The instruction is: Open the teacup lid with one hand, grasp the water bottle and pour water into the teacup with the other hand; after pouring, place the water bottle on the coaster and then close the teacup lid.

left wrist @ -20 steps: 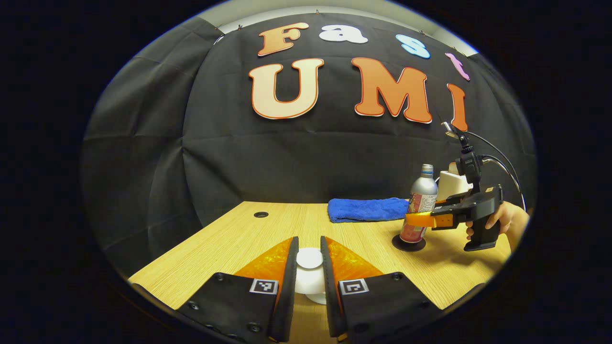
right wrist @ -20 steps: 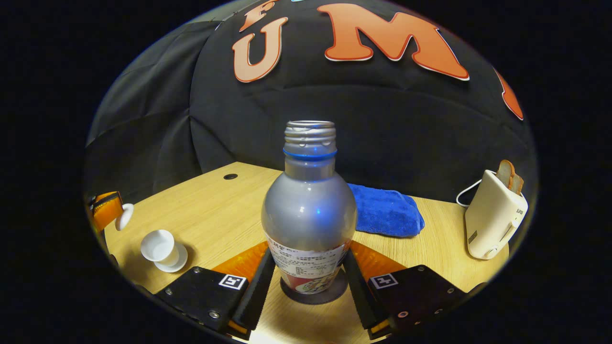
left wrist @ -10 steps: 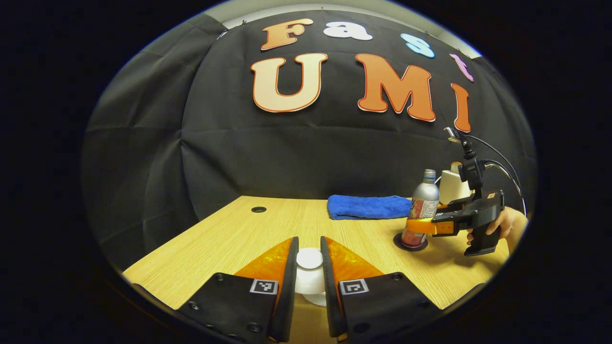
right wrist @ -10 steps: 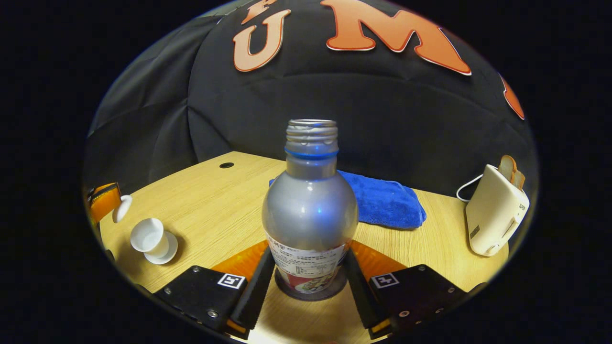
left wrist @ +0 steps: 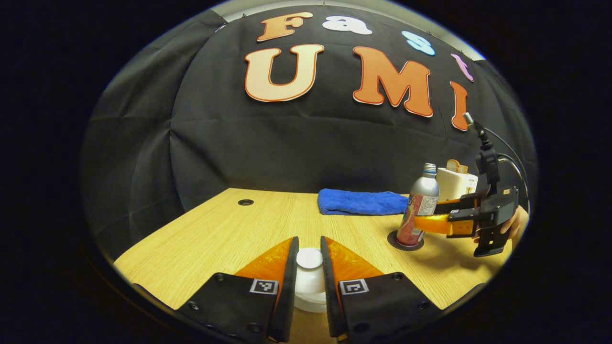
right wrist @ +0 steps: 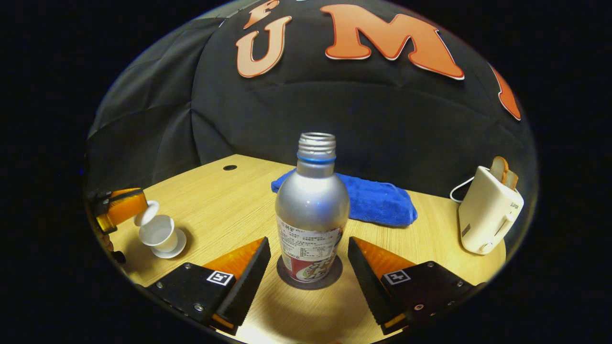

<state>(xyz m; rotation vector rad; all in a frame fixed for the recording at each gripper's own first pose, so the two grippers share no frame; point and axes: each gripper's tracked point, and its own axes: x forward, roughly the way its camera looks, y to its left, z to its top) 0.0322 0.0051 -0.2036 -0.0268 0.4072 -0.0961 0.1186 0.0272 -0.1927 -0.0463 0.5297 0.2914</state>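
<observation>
Now the silver metal water bottle with the printed label (right wrist: pixel 313 215) stands upright on the round dark coaster (right wrist: pixel 310 282) toward the right side of the light wooden table (right wrist: pixel 224 205), and the right gripper (right wrist: pixel 309 267) sits with its jaws spread wide, apart from the bottle on both sides, so the placing step looks done. In the left gripper view the left gripper (left wrist: pixel 309 267) has its jaws closed on the small white round teacup lid (left wrist: pixel 309 258), held just above the white teacup on its saucer (left wrist: pixel 310 294) near the table's front edge; the right gripper view shows the cup (right wrist: pixel 160 232) open, with the lid tilted beside its rim. What remains, by my reading, is closing the cup: the lid needs lowering level and centred onto the rim before the jaws let go. A tilted lid could seat crooked or nudge the light cup on its saucer.
</observation>
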